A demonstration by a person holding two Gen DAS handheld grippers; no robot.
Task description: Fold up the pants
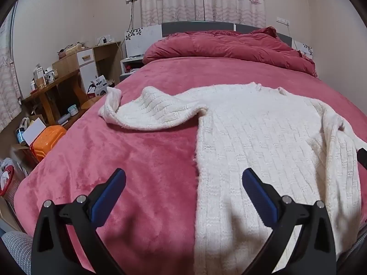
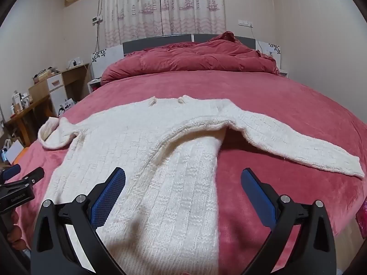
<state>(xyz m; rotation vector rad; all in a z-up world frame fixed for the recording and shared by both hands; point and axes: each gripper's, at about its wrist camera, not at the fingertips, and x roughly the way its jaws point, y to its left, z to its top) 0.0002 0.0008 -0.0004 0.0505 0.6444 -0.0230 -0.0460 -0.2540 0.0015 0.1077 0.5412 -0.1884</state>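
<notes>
A cream knitted garment (image 1: 263, 133) (image 2: 137, 142) lies flat on the pink bed blanket (image 1: 137, 155) (image 2: 275, 105); it looks like a sweater with long sleeves, not pants. One sleeve (image 1: 149, 112) bends out to the left with its cuff turned back, and the other sleeve (image 2: 298, 146) stretches out to the right. My left gripper (image 1: 183, 176) hovers open over the garment's left side edge near the hem, nothing between its blue pads. My right gripper (image 2: 183, 176) is open over the right side of the body. The left gripper (image 2: 26, 171) also shows at the right wrist view's left edge.
A crumpled red quilt (image 1: 229, 45) (image 2: 195, 57) is piled at the head of the bed against the grey headboard (image 2: 158, 41). Left of the bed stand a cluttered wooden desk (image 1: 57, 78) and an orange box (image 1: 45, 139) on the floor. Curtains hang behind.
</notes>
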